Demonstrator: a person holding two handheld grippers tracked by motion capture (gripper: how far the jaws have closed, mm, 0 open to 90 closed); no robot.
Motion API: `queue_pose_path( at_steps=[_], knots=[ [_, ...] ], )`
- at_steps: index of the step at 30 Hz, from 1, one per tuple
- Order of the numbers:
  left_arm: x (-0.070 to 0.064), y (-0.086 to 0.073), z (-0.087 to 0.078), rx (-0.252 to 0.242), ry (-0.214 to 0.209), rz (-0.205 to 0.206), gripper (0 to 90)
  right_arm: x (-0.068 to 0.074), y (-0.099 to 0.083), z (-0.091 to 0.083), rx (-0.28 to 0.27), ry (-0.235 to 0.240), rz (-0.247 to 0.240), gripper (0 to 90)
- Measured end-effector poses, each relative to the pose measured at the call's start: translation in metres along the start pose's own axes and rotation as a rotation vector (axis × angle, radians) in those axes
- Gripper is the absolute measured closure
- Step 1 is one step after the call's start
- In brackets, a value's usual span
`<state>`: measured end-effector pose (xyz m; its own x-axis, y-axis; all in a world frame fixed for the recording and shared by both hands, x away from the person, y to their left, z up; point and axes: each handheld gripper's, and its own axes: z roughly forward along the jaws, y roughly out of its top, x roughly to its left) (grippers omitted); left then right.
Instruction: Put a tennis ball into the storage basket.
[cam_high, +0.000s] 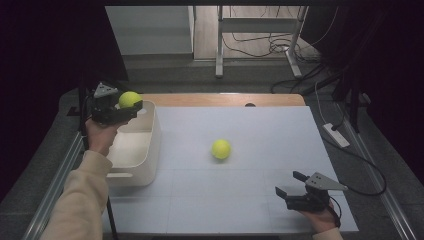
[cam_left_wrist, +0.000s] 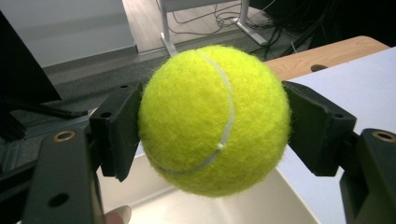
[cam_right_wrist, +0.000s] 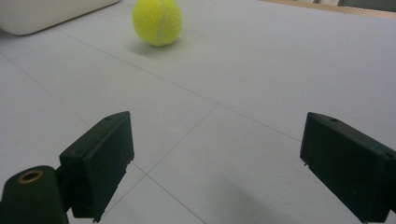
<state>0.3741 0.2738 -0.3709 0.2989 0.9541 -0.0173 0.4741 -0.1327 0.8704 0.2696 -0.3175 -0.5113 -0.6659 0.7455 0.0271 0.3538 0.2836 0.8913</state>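
Fingers (cam_left_wrist: 116, 135) of the left gripper (cam_high: 131, 107) press on opposite sides of a ball (cam_left_wrist: 212, 119), closed to its width, with the pads meeting it at about mid-height. Seen from the left gripper view, the ball bulges well above and below the pads and forward of them, and under it lies the open bin (cam_high: 150, 145), so the ball hangs between the fingers above the bin's far end.

It looks light and fuzzy, with a felt nap that should grip the pads well; it likely gives a little under squeeze and will bounce or roll if dropped from height. A round thing has no long axis and no heading. Only the white seam gives it any direction, curving from the top down to the lower right in the left gripper view. The best hold is across the widest part, as here; a pinch off-centre could squirt it out.

Farther right, a second ball (cam_high: 221, 149) rests on the white table (cam_high: 260, 200), ahead of the right gripper (cam_high: 292, 183) and somewhat to the left of its line, well apart from its fingers (cam_right_wrist: 100, 161). Those stand wide open with nothing between them, low over the table. The gap looks wider than that ball.
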Motion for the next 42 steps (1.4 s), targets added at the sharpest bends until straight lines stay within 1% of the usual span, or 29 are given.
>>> queue_pose_path(
  at_steps=[4, 8, 14, 24, 30, 36, 39, 40, 41, 42],
  knots=[
    [0.004, 0.000, 0.001, 0.001, 0.015, -0.007, 26.4, 0.000, 0.000, 0.000, 0.000, 0.000, -0.001, 9.6],
    [0.009, -0.001, 0.005, 0.022, 0.032, -0.010, 26.3, 0.000, 0.000, 0.000, 0.001, 0.000, -0.002, 9.6],
    [0.016, -0.003, 0.009, 0.035, 0.053, -0.027, 26.3, 0.000, 0.000, 0.000, 0.003, -0.002, -0.001, 9.6],
    [0.023, -0.007, 0.015, 0.071, 0.070, -0.035, 26.3, 0.000, -0.001, 0.000, 0.004, -0.002, -0.002, 9.6],
    [0.027, -0.010, 0.019, 0.107, 0.083, -0.036, 26.3, 0.000, -0.001, 0.000, 0.005, -0.003, -0.002, 9.6],
    [0.029, -0.013, 0.022, 0.125, 0.092, -0.035, 26.3, 0.000, -0.001, 0.001, 0.007, -0.003, -0.002, 9.7],
    [0.030, -0.014, 0.026, 0.152, 0.095, -0.027, 26.2, 0.000, -0.001, 0.001, 0.008, -0.004, -0.003, 9.7],
    [0.031, -0.015, 0.028, 0.173, 0.084, -0.033, 26.2, 0.000, -0.001, 0.001, 0.008, -0.004, -0.003, 9.7],
    [0.031, -0.015, 0.028, 0.173, 0.084, -0.033, 26.2, 0.000, -0.001, 0.001, 0.008, -0.004, -0.003, 9.7],
    [0.031, -0.016, 0.031, 0.203, 0.082, -0.033, 26.2, 0.000, -0.001, 0.001, 0.008, -0.004, -0.003, 9.7]
  ],
)
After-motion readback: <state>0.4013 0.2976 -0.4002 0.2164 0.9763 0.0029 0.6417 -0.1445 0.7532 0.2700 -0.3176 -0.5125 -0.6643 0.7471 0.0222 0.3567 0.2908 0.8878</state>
